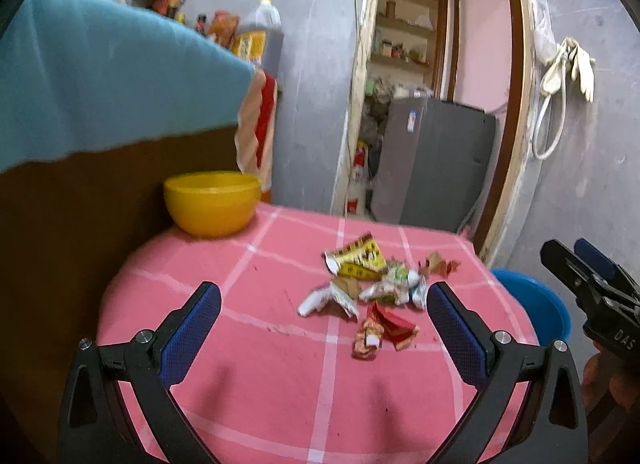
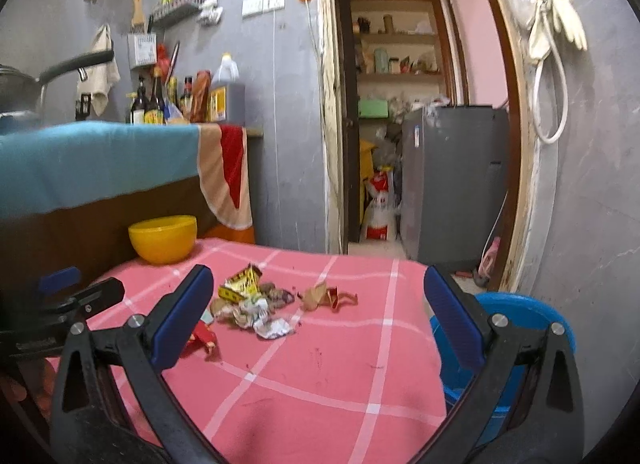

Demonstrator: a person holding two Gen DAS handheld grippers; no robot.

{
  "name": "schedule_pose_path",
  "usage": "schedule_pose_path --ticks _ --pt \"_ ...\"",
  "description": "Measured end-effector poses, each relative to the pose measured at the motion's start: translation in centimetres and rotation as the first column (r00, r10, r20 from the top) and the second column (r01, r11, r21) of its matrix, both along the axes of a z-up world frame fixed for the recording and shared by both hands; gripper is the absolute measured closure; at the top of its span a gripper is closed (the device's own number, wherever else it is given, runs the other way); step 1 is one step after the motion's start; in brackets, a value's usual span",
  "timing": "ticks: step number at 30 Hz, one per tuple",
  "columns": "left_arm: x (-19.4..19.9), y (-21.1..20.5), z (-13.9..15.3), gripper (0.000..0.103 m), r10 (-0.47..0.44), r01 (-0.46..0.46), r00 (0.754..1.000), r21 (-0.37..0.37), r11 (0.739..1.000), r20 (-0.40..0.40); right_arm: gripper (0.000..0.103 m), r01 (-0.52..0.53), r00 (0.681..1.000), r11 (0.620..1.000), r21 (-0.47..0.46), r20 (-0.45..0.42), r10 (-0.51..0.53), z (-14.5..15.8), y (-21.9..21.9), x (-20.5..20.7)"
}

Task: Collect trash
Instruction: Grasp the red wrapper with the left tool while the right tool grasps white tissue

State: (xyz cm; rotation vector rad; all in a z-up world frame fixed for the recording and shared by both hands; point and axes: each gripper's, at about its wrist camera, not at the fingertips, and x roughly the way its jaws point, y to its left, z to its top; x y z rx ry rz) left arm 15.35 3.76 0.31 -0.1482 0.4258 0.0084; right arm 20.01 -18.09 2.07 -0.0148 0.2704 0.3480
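Note:
A heap of torn wrappers lies on the pink checked tablecloth, with a yellow wrapper at its far side and a red one nearest me. My left gripper hovers open over the cloth, the heap just ahead between its fingers. The same wrappers show in the right wrist view, ahead and left of my right gripper, which is open and holds nothing. A blue bin stands low beside the table's right edge.
A yellow bowl sits at the table's far left corner against a brown cabinet draped with a teal cloth. Bottles crowd the counter behind. A doorway with a grey appliance opens beyond the table.

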Motion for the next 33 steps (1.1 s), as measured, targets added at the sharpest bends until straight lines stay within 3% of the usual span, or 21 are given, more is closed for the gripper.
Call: schedule_pose_path --ticks 2,5,13,17,24,33 --pt "0.7 -0.1 -0.4 0.003 -0.018 0.017 0.999 -0.008 1.000 -0.038 0.002 -0.011 1.000 1.000 -0.009 -0.028 0.011 -0.4 0.2 0.6" --pt "1.6 -0.3 -0.9 0.013 -0.056 0.054 0.995 -0.021 0.998 -0.088 0.011 -0.031 0.997 0.999 -0.021 -0.076 0.030 -0.9 0.5 1.6" --pt "3.8 -0.9 -1.9 0.045 -0.164 0.154 0.965 -0.064 0.986 -0.204 0.031 -0.099 0.969 0.994 -0.045 -0.233 0.086 -2.5 1.7 4.5" --pt "4.8 -1.3 -2.5 0.056 -0.202 0.186 0.944 -0.085 0.979 -0.261 0.038 -0.142 0.946 0.988 -0.063 -0.304 0.116 -3.2 2.6 5.7" --pt "6.1 -1.4 -3.5 0.084 -0.230 0.202 0.914 -0.118 0.972 -0.335 0.049 -0.201 0.898 0.977 -0.069 -0.412 0.156 -4.4 4.1 7.6" --pt "5.3 -0.2 -3.1 0.088 -0.218 0.177 0.924 -0.152 0.972 -0.316 0.062 -0.248 0.849 0.962 -0.116 -0.505 0.159 -5.9 6.6 9.8"
